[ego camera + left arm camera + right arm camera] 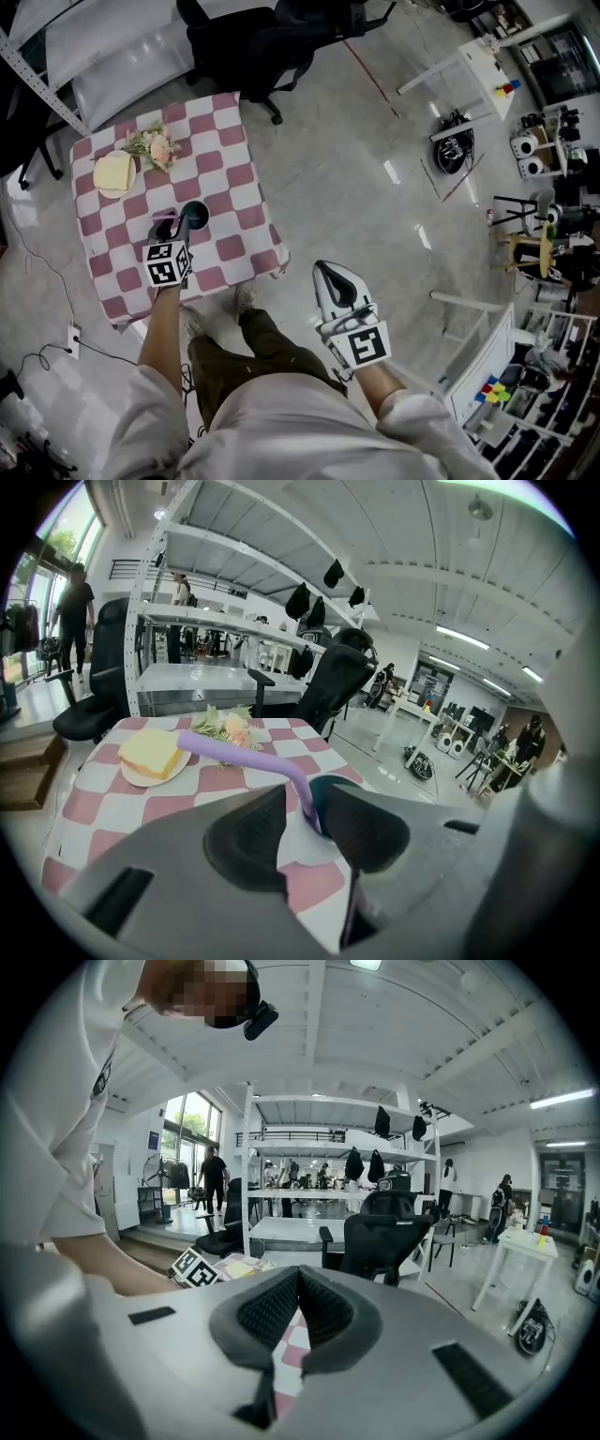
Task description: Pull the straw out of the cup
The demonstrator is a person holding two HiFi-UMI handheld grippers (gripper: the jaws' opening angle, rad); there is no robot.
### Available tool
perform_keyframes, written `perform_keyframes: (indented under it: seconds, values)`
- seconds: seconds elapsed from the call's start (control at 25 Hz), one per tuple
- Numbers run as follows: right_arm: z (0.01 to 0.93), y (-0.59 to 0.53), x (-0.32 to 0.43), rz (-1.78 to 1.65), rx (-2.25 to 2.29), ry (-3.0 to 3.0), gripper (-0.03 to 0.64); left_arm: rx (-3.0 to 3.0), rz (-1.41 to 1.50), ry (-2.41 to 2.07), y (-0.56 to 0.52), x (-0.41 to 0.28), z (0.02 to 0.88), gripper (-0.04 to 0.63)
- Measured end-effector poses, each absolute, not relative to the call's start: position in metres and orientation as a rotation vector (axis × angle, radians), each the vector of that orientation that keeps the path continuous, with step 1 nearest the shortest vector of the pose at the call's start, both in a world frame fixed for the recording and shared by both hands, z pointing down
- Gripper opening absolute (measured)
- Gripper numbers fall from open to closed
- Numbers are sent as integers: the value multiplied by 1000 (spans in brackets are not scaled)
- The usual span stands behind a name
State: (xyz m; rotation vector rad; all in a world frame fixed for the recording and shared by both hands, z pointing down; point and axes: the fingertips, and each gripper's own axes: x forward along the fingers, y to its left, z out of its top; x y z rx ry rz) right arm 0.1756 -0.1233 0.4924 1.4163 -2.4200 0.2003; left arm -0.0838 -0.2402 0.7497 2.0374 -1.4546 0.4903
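1. The left gripper [301,802] is sitting open around the purple straw [246,754], not yet pinching it.
2. The straw is standing in the teal cup [194,217], left of centre in the head view; a slanted pull risks tipping the cup.
3. The right gripper [298,1274] is hanging shut and empty, bracing nothing.
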Motion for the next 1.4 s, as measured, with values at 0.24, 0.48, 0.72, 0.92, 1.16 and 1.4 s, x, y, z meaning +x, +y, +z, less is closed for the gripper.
perform_keyframes:
  seconds: [0.24,0.48,0.72,0.92,1.16,1.4]
  values:
    - [494,-123,177,203,1416,-2414,5,2043,501,-1462,-242,-84,750,97]
    - [494,-125,177,200,1416,-2414,5,2049,508,-1464,-244,-84,749,74]
    - [494,-128,178,198,1417,-2413,5,2055,513,-1458,-246,-81,749,52]
    - [493,-128,178,198,1418,-2416,5,2060,516,-1451,-245,-78,748,37]
    - [492,-129,178,197,1420,-2419,5,2073,508,-1447,-246,-77,742,34]
    - [487,-130,170,192,1413,-2438,5,2093,494,-1449,-247,-78,726,34]
